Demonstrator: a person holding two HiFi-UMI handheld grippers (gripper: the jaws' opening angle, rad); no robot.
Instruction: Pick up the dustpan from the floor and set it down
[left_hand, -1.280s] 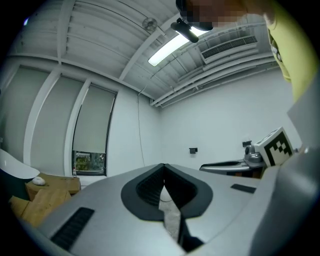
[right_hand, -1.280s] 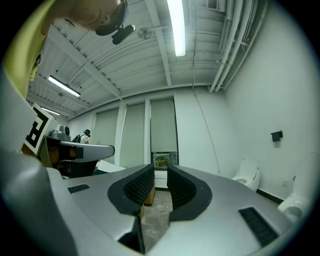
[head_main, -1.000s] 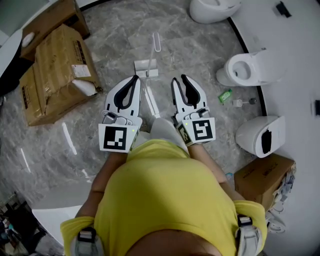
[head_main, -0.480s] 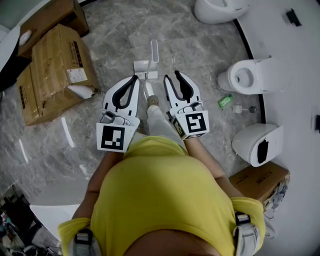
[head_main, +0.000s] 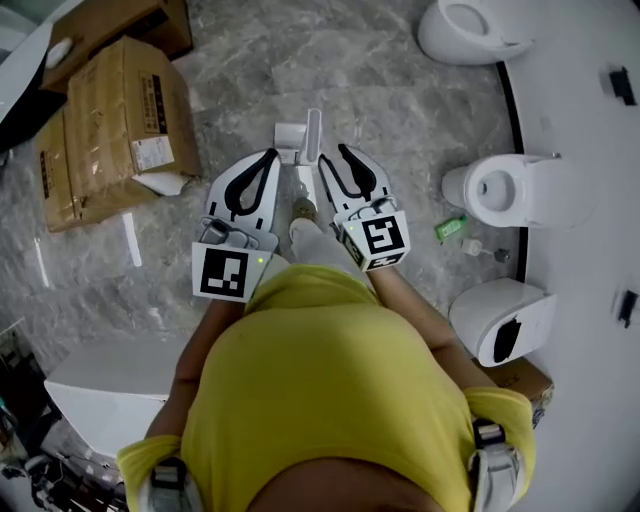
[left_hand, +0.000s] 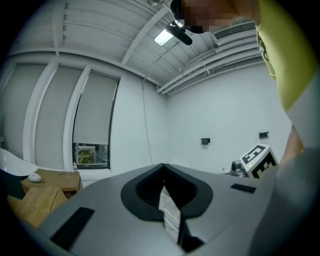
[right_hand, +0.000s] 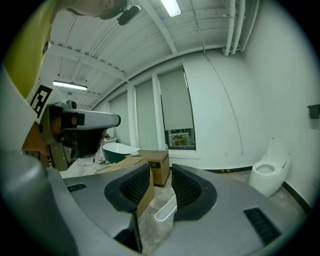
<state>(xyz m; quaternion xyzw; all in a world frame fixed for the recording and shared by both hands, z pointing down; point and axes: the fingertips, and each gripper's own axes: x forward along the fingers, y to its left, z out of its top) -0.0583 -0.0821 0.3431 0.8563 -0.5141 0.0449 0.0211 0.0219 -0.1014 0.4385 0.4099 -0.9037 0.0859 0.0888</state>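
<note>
Currently: the dustpan (head_main: 292, 133) lies on the grey floor (head_main: 400, 90), straight ahead of both grippers, with its long white handle (head_main: 313, 128) rising toward them. It is not yet lifted.

On the right gripper (head_main: 333, 157), the jaws stand apart and have just been opening. In the right gripper view the looped end of the handle sits low in the gap between them, and the pads are not touching it. Judgement: this gripper is opened and lined up so it can close round the handle, the part that stands highest off the floor.

On the left gripper (head_main: 266, 160), the jaws are pressed together with nothing between them, as the left gripper view confirms. It is held beside the right one, left of the dustpan and apart from it. It looks idle, probably kept clear so the approach is unobstructed.

Containers:
- The cardboard boxes (head_main: 110, 130) at far left are closed. One has a torn flap, and the contents are not visible.
- The toilet (head_main: 520, 190) at right has an open bowl that appears empty.
- Whether the dustpan holds any dirt I cannot tell; it is too small in view.
</note>
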